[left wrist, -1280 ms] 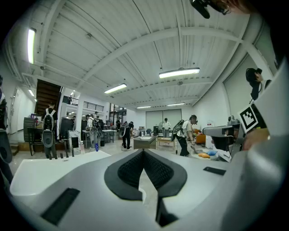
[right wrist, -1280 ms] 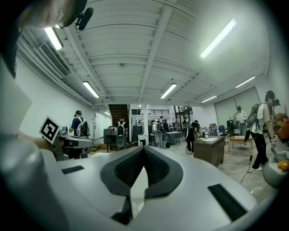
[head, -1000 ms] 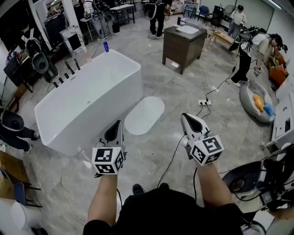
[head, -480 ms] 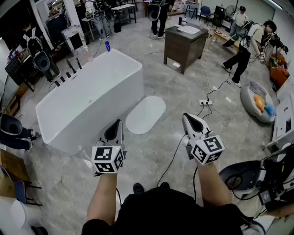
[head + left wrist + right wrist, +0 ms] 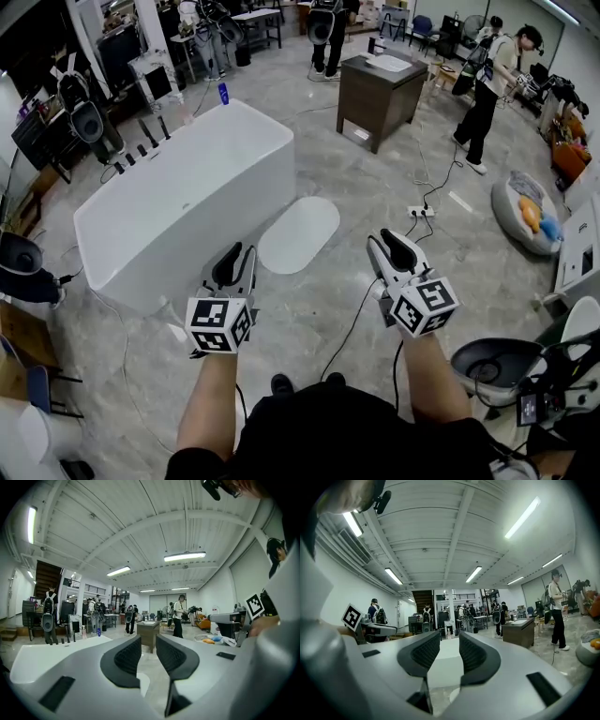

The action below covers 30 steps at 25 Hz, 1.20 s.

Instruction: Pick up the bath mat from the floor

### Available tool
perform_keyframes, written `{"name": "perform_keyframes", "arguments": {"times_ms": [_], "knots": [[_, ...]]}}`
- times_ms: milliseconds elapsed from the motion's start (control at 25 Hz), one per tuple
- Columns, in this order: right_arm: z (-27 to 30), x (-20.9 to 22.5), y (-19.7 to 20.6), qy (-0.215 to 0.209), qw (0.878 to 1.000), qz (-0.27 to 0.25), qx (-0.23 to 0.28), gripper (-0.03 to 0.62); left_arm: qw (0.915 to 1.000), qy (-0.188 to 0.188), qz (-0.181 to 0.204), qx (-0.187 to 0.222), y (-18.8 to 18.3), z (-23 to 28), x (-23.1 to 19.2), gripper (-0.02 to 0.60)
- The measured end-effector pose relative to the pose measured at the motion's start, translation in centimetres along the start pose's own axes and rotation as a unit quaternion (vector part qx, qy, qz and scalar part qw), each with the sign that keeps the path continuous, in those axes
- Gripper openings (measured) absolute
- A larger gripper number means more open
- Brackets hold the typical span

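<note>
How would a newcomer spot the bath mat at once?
Find the big white bathtub at the left of the head view. On the grey floor just beside its right side lies the bath mat. It is the only flat, pale oval there; the nearby power strip is small and boxy.

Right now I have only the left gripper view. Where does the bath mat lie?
Observer: The head view shows the bath mat flat on the floor, alongside the white bathtub.
Operator: Is the right gripper on it?
Observer: No. The right gripper is held in the air, short of the mat. Its jaws have just been opening and stand slightly apart with nothing between them.
Operator: Anything else lying near the mat?
Observer: A black cable trails across the floor from a power strip, to the right of the mat.
</note>
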State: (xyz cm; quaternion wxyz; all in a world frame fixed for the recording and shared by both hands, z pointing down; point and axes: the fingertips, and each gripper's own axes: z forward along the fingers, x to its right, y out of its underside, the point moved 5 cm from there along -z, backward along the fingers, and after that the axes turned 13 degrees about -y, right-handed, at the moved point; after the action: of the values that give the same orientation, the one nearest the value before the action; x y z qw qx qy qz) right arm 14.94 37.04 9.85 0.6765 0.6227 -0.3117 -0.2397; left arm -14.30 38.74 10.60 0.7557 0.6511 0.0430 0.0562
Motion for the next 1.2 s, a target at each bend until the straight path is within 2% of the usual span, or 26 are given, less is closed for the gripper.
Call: {"name": "perform_keyframes", "arguments": {"times_ms": [200, 440, 680, 920, 1200], "knots": [[0.2, -0.1, 0.5, -0.01, 1.0, 0.008, 0.008, 0.206, 0.9999, -0.001, -0.01, 0.001, 0.3, 0.0, -1.0, 0.169], [-0.7, 0.5, 0.8, -0.003, 1.0, 0.028, 0.007, 0.268, 0.9999, -0.001, -0.013, -0.003, 0.6, 0.1, -0.6, 0.254], [-1.3, 0.8, 1.0, -0.014, 0.999, 0.03, -0.001, 0.371, 0.9997, -0.02, -0.011, -0.01, 0.8, 0.5, -0.1, 0.352], [-2.0, 1.7, 1.5, -0.013, 0.999, 0.031, 0.008, 0.433, 0.9998, -0.016, -0.009, -0.007, 1.1, 0.8, 0.8, 0.399], [-3.3, 2.8, 1.3, -0.004, 0.999, 0.04, 0.008, 0.453, 1.0, -0.008, -0.002, 0.002, 0.6, 0.8, 2.5, 0.422]]}}
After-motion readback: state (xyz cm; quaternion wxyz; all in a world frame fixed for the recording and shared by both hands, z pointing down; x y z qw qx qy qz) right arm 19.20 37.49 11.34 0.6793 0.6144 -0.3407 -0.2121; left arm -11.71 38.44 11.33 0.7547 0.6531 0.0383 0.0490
